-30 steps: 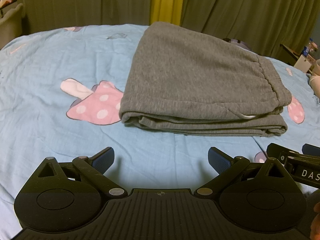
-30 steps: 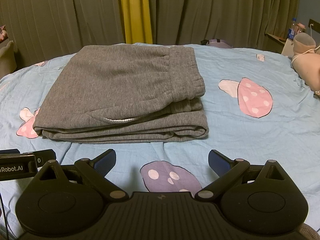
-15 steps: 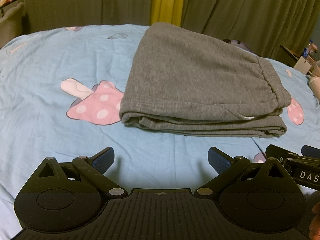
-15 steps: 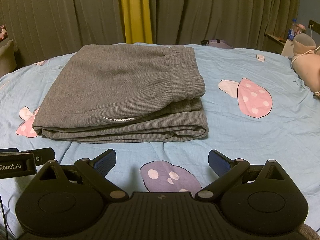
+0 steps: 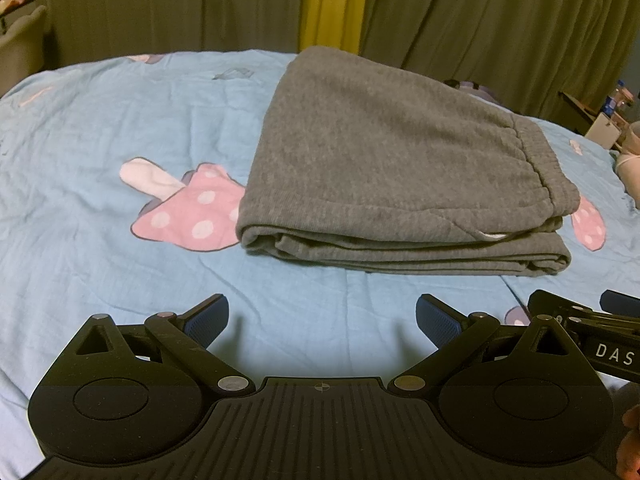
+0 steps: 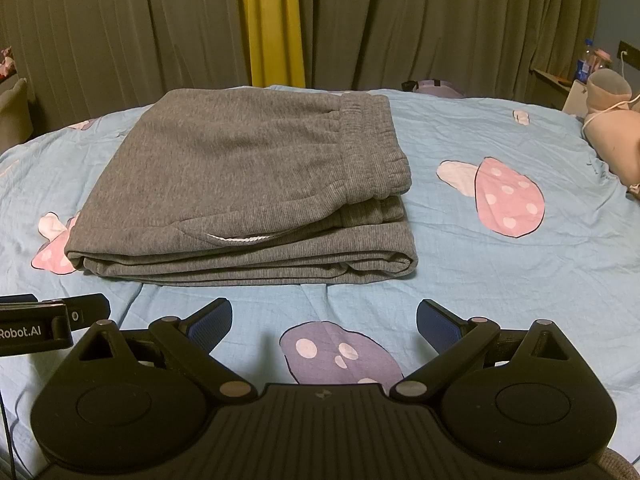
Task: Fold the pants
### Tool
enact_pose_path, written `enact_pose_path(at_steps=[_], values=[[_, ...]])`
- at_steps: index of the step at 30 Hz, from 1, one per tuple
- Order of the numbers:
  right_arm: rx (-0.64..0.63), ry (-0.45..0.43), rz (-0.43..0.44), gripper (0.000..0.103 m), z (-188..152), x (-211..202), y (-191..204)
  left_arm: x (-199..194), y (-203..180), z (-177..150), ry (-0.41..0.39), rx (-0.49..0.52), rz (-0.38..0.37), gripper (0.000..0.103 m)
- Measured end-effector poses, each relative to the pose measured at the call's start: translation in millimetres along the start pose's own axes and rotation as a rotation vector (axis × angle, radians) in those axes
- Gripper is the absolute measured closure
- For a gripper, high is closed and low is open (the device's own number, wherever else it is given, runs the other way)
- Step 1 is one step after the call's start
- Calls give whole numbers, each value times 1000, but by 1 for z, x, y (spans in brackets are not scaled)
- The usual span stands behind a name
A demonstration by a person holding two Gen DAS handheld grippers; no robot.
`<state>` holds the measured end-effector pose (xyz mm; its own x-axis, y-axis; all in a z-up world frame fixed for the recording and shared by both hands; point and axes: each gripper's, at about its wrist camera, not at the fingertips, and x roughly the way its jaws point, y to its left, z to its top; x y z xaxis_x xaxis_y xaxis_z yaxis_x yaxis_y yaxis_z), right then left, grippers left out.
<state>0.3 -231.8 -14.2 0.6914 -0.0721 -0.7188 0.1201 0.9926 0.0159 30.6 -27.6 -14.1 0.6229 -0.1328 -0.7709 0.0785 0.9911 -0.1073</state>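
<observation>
Pants (image 6: 248, 184) lie folded in a neat stack on bed (image 6: 460, 264), so left tool (image 5: 322, 314) & right tool (image 6: 324, 318) hang back, both w/ fingers apart, empty.

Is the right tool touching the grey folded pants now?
Apart. In the right wrist view, bare blue sheet shows between the open right tool and the pants.

Curtains: olive-grey drapes (image 6: 440, 20) span the back wall, split by one yellow panel (image 6: 274, 20).
Bed: pale blue sheet (image 6: 480, 280) printed with pink and purple mushrooms.
Right side: low shelf (image 6: 554, 80) holding a bottle (image 6: 585, 62).
Light: dim, indoor.
</observation>
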Motion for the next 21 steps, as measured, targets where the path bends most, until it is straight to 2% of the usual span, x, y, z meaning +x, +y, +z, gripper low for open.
enact_pose_path(at_steps=[13,21], values=[[-2,0,-2,4,-1,0,0,0,0,-1,-2,2,-3,1],[-5,-1,-5,4,-2,0,1,-4,-2,-2,-36,22,-14,1]])
